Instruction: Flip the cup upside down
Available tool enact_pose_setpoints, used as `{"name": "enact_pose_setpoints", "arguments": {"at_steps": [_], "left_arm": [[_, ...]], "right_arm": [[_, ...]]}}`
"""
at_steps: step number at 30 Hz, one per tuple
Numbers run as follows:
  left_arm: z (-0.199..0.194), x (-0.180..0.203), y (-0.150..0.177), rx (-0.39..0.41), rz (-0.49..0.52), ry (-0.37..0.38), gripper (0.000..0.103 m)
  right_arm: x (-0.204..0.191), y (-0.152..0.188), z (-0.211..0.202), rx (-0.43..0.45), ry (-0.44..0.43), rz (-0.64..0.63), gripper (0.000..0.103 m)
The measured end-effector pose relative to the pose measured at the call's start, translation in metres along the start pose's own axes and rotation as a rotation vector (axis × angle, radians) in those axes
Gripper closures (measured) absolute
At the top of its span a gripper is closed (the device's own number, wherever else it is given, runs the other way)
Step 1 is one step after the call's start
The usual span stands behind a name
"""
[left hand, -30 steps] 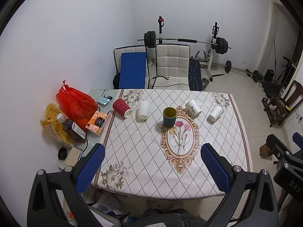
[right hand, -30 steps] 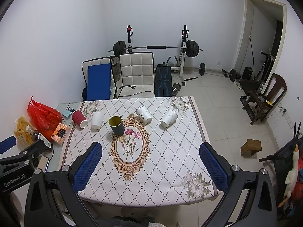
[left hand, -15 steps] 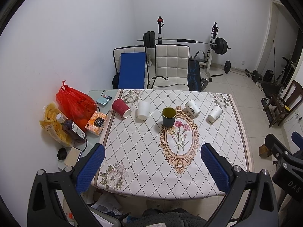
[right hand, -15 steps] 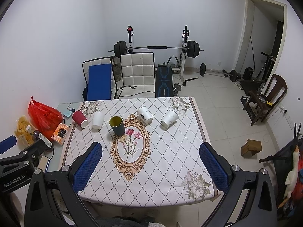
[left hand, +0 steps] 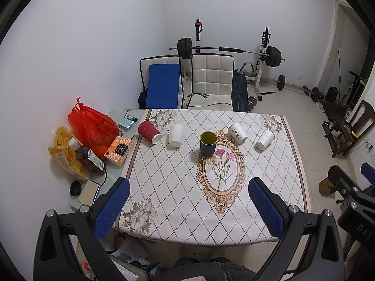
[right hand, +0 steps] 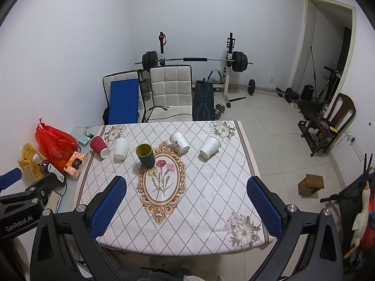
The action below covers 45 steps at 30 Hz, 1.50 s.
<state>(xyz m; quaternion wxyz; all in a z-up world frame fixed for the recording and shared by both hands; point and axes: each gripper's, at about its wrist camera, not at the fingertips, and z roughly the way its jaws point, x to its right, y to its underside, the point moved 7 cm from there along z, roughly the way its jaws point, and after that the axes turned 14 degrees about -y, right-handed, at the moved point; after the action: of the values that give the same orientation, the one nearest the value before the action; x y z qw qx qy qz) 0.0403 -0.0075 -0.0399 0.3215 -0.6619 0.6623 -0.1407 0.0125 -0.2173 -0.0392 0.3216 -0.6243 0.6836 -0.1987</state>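
A dark green cup [left hand: 208, 143] with a yellow inside stands upright at the top of the floral oval on the table [left hand: 164, 187]; it also shows in the right wrist view [right hand: 145, 155]. A red cup [left hand: 149, 131], a plain white cup [left hand: 176, 135] and two printed white cups [left hand: 237, 133] [left hand: 265, 139] lie on their sides in a row beside it. My left gripper [left hand: 187, 207] is open and empty, high above the near table edge. My right gripper [right hand: 186, 208] is open and empty, also above the near edge.
A red bag [left hand: 92, 128], snack bag [left hand: 63, 152], bottle [left hand: 88, 158] and tissue box [left hand: 119, 150] crowd the glass strip left of the tablecloth. Two chairs [left hand: 212, 82] stand behind the table. A weight bench and barbell [left hand: 234, 51] are at the back wall.
Both views have shifted very slightly; the cups and both open grippers stay as they were.
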Motion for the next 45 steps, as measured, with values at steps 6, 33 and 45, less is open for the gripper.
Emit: {"name": "enact_pose_setpoints", "arguments": {"at_steps": [6, 33, 45], "left_arm": [[0.0, 0.0, 0.001, 0.002, -0.002, -0.003, 0.0], [0.17, 0.053, 0.029, -0.175, 0.062, -0.116, 0.0], [0.319, 0.083, 0.01, -0.284, 0.176, -0.058, 0.0]], "right_arm": [[0.0, 0.001, -0.001, -0.004, -0.01, 0.002, 0.0], [0.068, 0.068, 0.184, -0.272, -0.011, 0.048, 0.0], [0.087, 0.099, 0.35, -0.45, 0.041, 0.16, 0.0]]}}
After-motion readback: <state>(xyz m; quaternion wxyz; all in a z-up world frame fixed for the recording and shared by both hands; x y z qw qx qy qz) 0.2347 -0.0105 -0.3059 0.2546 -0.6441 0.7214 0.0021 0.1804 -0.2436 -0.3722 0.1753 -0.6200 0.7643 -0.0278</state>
